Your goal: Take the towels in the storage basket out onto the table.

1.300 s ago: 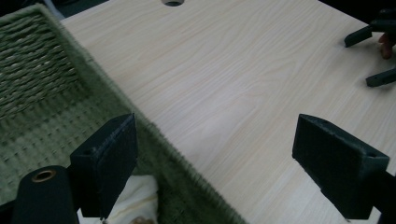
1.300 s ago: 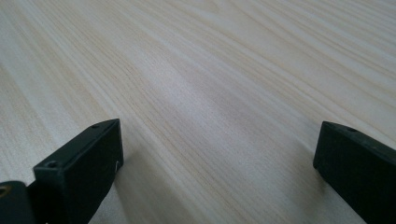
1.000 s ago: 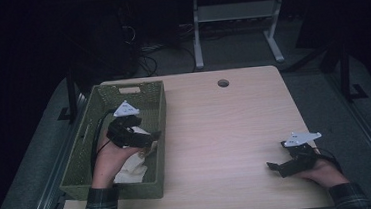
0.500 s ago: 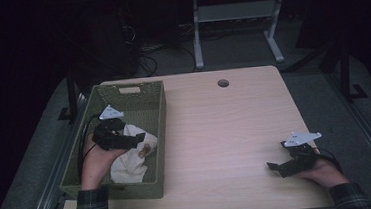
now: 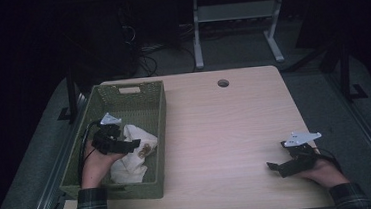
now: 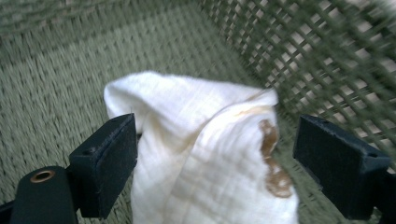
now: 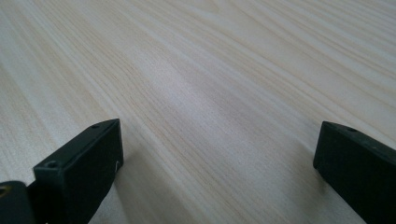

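Left gripper [image 5: 135,144] is down inside the green woven basket [image 5: 129,90], which sits on the left side of the pale wood surface [image 5: 226,131]. Jaws spread wide, one on each side of a crumpled white cloth [image 5: 133,156]; in the left gripper view the cloth [image 6: 205,154] bunches up between the two black jaws, the left jaw right against the fabric or nearly so, the right jaw clearly apart from it, so nothing is clamped. Cloth has a brown stain [image 6: 273,163] on the fold facing the right jaw, and it lies on the basket floor close to the right-hand wall [image 6: 317,60] of the weave. Person's left hand [image 5: 95,166] comes in over the near rim, plaid sleeve at the edge. Right gripper [image 5: 275,167] is well apart, resting low at the near right corner of the surface, held by the right hand [image 5: 321,169], jaws pointing left. Right gripper view shows its jaws wide apart too, with bare wood grain [image 7: 210,93] between them and nothing held.
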The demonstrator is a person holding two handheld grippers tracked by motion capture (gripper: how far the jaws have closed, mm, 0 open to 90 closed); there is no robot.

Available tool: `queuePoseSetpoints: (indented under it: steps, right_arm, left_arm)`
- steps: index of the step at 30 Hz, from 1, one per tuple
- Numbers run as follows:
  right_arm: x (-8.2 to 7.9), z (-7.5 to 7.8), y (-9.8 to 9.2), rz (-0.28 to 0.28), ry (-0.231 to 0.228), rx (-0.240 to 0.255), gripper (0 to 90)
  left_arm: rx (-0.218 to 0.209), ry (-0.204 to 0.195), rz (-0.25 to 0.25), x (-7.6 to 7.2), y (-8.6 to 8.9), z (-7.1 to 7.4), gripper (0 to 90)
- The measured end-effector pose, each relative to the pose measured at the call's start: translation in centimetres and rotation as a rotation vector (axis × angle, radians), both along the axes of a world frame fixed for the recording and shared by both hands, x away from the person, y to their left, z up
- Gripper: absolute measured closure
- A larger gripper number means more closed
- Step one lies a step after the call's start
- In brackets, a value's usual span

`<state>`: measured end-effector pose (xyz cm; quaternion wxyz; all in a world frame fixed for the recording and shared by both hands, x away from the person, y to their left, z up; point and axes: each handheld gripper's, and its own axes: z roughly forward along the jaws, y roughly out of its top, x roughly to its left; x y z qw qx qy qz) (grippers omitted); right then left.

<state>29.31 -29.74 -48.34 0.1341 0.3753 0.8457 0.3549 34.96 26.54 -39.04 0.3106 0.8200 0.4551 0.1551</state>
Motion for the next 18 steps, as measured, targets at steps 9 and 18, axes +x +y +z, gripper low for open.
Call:
queuePoseSetpoints:
  steps: [9,18]
  right_arm:
    - [0.0,0.0,0.0,0.000,0.000,0.000,1.0]
    - [0.0,0.0,0.0,0.000,0.000,0.000,1.0]
  left_arm:
    - [0.061,0.105,0.048,0.8,0.4,-2.0,12.7]
    - [0.105,0.203,0.049,1.1,0.0,-3.4,12.7]
